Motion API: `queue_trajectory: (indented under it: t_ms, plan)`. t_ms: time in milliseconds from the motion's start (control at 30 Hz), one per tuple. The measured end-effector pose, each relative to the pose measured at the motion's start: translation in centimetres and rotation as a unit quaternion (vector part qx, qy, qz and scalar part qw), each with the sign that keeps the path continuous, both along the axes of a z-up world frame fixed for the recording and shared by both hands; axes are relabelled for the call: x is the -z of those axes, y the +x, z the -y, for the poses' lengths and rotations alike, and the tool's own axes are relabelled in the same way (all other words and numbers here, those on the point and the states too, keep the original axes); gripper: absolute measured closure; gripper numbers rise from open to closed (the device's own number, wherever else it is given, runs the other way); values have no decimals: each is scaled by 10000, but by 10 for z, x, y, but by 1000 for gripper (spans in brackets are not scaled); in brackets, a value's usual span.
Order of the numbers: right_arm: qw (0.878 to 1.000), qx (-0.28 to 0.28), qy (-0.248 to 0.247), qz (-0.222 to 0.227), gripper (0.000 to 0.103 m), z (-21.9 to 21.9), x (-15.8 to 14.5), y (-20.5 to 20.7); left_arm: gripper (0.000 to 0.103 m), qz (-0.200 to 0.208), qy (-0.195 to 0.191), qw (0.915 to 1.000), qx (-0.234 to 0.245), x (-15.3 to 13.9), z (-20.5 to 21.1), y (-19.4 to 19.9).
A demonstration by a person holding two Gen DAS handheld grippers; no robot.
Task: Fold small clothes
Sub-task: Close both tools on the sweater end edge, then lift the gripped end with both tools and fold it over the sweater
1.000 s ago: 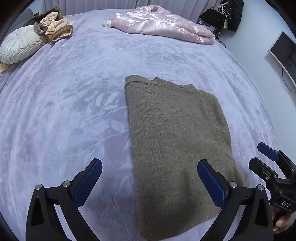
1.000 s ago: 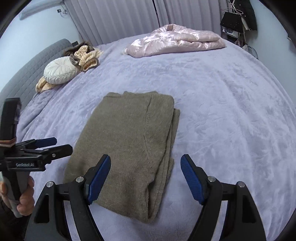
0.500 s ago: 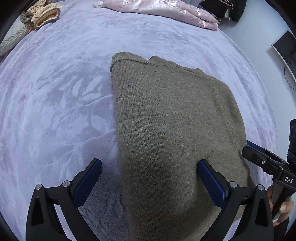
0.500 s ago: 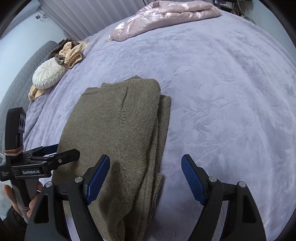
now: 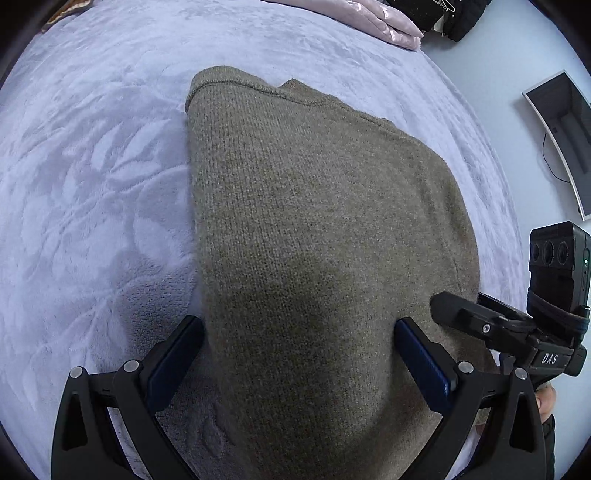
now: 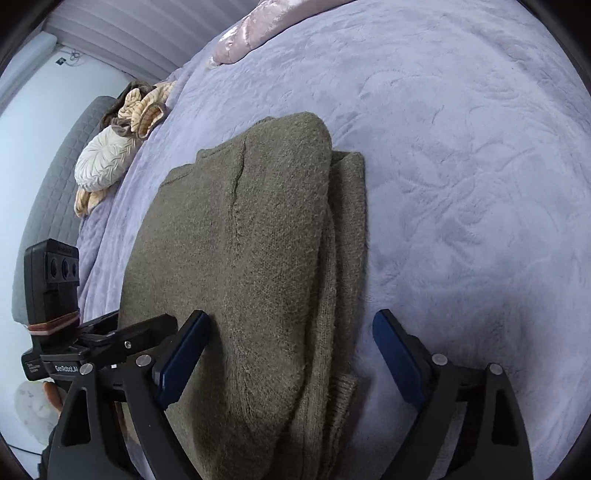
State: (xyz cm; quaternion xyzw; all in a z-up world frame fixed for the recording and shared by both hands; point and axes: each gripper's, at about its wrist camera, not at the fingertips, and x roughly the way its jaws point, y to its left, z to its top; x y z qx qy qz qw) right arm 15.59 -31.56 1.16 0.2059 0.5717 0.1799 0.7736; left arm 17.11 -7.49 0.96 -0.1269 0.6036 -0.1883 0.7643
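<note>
Looking down both wrist views, we take the folded olive-brown sweater [image 5: 317, 236] as our landmark. Nearest the lenses, the left gripper [image 5: 299, 354] stands over the sweater's near end with its jaws spread wide: the blue left pad [image 5: 173, 362] sits over the bedspread just beside the sweater's left edge, the right pad [image 5: 423, 360] over the knit itself, and neither presses on the fabric. The right gripper [image 6: 291, 350] is likewise released, its jaws having just been opening; the sweater's right-hand layered edge lies between them unpinched, one pad [image 6: 183, 356] over the knit and the other [image 6: 397, 356] over the cover to the sweater's right. We see each gripper in the other's view, just beside the sweater's near corners, the left one carrying a black camera block [image 6: 51, 280].

The sweater lies flat on the lavender embossed bedspread [image 6: 461, 155], folded lengthwise, with stacked layers showing along its right side and a ribbed hem at its far end.

Beyond the sweater's far left corner we note a round cream cushion [image 6: 105, 162] and a bundle of tan ruffled cloth [image 6: 142, 109] against a grey quilted headboard [image 6: 48, 206]. Farther still, past the sweater's far end, lies a pink satin quilt [image 6: 255, 33]. Off the bed, to the sweater's right, a monitor [image 5: 561, 136] stands by the wall.
</note>
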Motion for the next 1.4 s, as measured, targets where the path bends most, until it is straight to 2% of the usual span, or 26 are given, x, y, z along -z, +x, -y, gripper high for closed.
queue_trajectory:
  t_ms: [100,167,233,267,333,433,500,667,900,1067,1400]
  plan:
    - [9997,-226,-78,51,11,-12,-1,1,0,-28,73,9999,84,-1,5,3]
    - [9990,-402,-162,91,15,-20,-3,1,2,5,141,9998,125,-3,9,5]
    - [9990,-437,-85,43,28,-23,-4,3,15,84,84,9997,205,-8,14,1]
    - [9992,-408,-6,8,31,-22,-4,4,28,98,1,9996,264,-11,15,0]
    - [9994,-354,37,10,45,-20,-6,4,31,180,173,9993,286,-18,21,-3]
    - [9993,-360,-42,108,59,-21,-13,1,34,293,419,9982,320,-24,32,-5]
    - [9991,-359,-150,174,63,-23,-19,-1,37,332,498,9977,305,-29,36,-5]
    - [9978,-414,-417,320,67,-31,-32,-6,47,428,636,9965,345,-37,37,-11]
    - [9956,-502,-552,575,70,-44,-54,-14,53,520,736,9951,397,-50,34,-21]
    - [9933,-567,-721,705,70,-55,-67,-20,53,562,718,9951,380,-60,25,-30]
    - [9930,-513,-757,751,70,-64,-88,-39,54,689,763,9938,419,-82,17,-53]
